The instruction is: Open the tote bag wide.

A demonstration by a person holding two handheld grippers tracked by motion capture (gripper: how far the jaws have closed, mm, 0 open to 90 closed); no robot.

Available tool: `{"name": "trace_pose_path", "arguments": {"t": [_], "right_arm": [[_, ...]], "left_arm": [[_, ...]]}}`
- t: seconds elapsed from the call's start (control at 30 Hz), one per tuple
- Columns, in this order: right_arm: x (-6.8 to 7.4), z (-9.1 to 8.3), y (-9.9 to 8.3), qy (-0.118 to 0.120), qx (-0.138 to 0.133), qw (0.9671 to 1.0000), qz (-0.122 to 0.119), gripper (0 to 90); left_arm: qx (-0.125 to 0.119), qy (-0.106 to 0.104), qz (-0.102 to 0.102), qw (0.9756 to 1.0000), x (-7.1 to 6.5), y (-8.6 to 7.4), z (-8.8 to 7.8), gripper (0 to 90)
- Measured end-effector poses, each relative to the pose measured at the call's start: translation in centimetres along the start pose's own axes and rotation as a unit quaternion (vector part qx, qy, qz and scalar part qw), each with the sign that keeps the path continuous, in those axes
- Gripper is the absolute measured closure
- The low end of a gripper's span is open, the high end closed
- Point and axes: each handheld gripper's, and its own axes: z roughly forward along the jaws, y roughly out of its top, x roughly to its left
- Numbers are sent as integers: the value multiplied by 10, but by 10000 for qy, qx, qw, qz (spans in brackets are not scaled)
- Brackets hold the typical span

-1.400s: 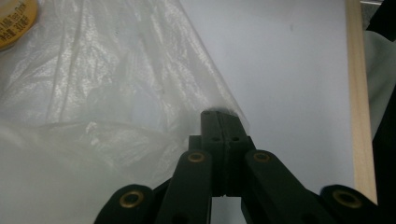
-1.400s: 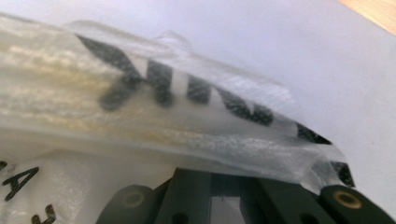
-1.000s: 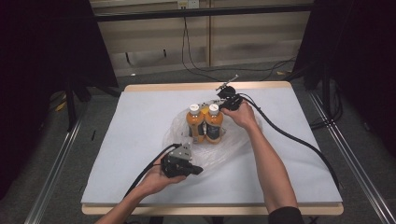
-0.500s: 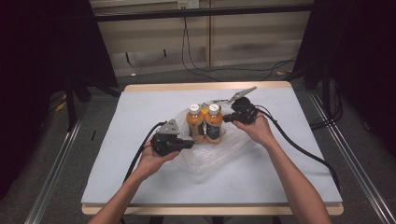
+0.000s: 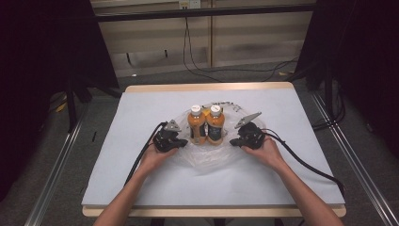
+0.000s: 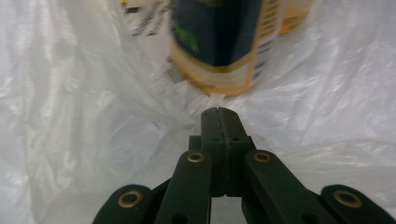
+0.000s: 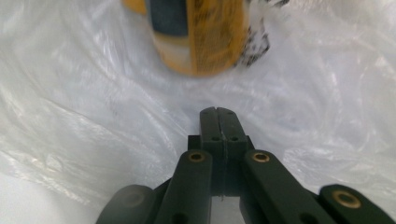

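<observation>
Obscured: in the left gripper view the nearer bottle point(image 6: 224, 42) is cut off above its label and blurred; its print cannot be read. In the right gripper view the bottle point(image 7: 201, 32) is likewise cut at the top edge and blurred.
Bag edges: the clear plastic bag point(image 5: 207, 160) is hard to trace against the pale table point(image 5: 141, 108); its rim cannot be made out.
Bottles: two orange-filled bottles point(image 5: 206, 125), white caps, dark label bands, upright and touching side by side, at table centre, standing on the bag.
Bag: crumpled, glossy, spread flat from the bottles toward 6 o'clock.
Left gripper point(image 5: 181, 141): at 9 o'clock of the bottles, just beside them, low over the bag; jaws clenched together, tips point(image 6: 219, 112) meeting. Whether film is pinched between them cannot be told.
Right gripper point(image 5: 234, 141): at 3 o'clock of the bottles, just beside them; jaws pressed together point(image 7: 218, 112) over the plastic, no bottle between them.
Cables: one trails from each gripper toward 6 o'clock.
</observation>
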Motion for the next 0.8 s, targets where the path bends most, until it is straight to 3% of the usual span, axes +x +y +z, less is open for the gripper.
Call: {"name": "trace_pose_path", "arguments": {"t": [0.13,0.3,0.43,0.5,0.67,0.8], "right_arm": [[1,-2,-7,-39,-67,10000,-41,900],[8,-8,-13,13,-21,10000,-92,900],[13,-11,-18,-37,-34,10000,-77,900],[13,-12,-18,-27,-247,9997,38,900],[9,-25,-14,23,-916,9955,244,900],[9,-38,-15,-42,-1187,9925,285,900]], "left_arm": [[-86,24,-286,9996,12,-7,-4,900],[-89,73,-420,9990,20,-11,-8,900],[-252,-132,-529,9982,21,-14,-7,900],[-282,-204,-522,9980,19,-13,-9,900],[-594,-355,-395,9968,10,-7,-22,900],[-785,-463,-281,9954,2,-4,-33,900]]}}
